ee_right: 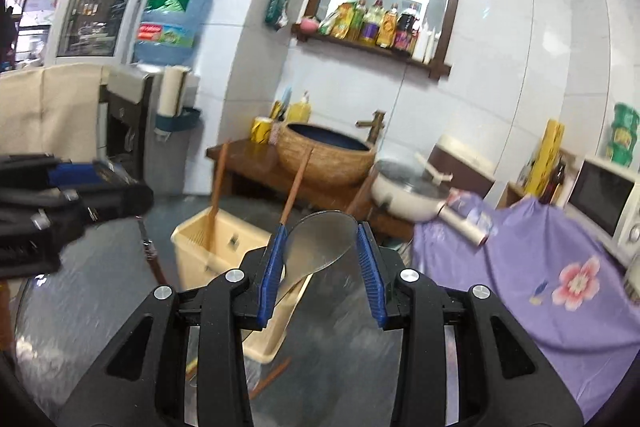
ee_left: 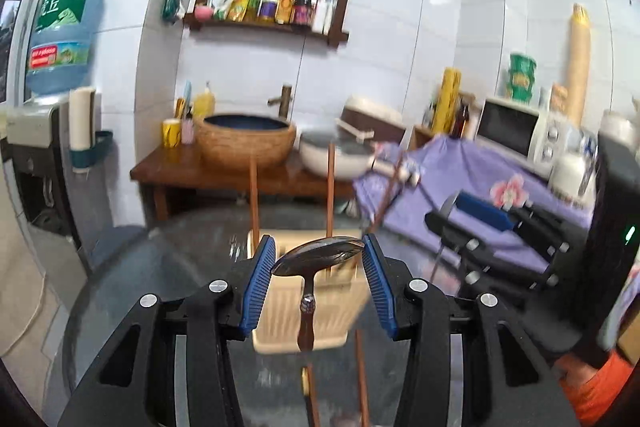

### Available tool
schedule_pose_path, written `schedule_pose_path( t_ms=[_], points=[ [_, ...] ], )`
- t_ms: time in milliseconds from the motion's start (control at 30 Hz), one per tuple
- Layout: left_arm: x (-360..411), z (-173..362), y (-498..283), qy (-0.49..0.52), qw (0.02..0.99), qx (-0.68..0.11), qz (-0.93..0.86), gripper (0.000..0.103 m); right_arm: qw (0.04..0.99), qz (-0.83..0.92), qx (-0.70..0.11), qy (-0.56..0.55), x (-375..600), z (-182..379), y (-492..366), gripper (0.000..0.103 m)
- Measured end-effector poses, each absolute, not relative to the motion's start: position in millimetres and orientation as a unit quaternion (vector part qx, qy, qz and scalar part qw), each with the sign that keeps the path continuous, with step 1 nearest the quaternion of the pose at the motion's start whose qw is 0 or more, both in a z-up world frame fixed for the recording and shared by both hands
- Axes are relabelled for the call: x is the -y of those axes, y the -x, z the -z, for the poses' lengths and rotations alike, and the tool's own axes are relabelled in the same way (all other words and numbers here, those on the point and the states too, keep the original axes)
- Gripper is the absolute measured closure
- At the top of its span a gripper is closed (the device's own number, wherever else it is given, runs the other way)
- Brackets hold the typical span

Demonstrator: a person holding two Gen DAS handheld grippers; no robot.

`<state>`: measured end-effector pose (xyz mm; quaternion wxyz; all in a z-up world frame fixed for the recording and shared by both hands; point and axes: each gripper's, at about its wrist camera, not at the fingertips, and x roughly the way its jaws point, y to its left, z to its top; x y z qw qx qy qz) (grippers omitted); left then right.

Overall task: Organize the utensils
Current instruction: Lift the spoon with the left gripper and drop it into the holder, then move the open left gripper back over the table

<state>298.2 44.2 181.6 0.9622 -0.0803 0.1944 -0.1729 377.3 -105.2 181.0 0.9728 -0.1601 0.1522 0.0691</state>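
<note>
My left gripper [ee_left: 319,254] is shut on a metal spoon [ee_left: 318,258] by its bowl; the brown handle [ee_left: 306,323] hangs down over a cream utensil basket [ee_left: 280,331]. Brown chopsticks [ee_left: 330,187] stand in the basket. My right gripper [ee_right: 321,242] is shut on a translucent rice paddle [ee_right: 320,243] by its head, just right of the same basket [ee_right: 208,247], where chopsticks [ee_right: 218,183] lean. The left gripper shows at the left edge of the right wrist view [ee_right: 60,203], with the spoon handle [ee_right: 150,255] hanging below it. The right gripper shows in the left wrist view [ee_left: 492,227].
The basket sits on a round glass table [ee_right: 80,307]. Loose chopsticks [ee_left: 362,379] lie on the glass. Behind are a wooden stand with a basin [ee_left: 246,141], a white pan [ee_left: 336,157], a purple-clothed counter [ee_right: 540,267] with a microwave [ee_left: 520,135], and a water dispenser [ee_left: 60,35].
</note>
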Motion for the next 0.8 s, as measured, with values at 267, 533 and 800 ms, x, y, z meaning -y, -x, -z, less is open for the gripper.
schedule_pose_path(
  t_ms=[267,533,800],
  points=[
    [-55,-228,-360,0.105,0.97,-0.168,0.139,0.059,0.974,0.003,-0.091,0.209,81,-214,-434,0.066],
    [-46,-194,-383,0.086,0.971,-0.184,0.129,0.068,0.961,0.028,-0.094,0.259,64,-167,-456,0.066],
    [-55,-157,-382,0.09,0.963,-0.218,0.129,0.068,0.956,-0.01,-0.149,0.254,64,-118,-450,0.066]
  ],
)
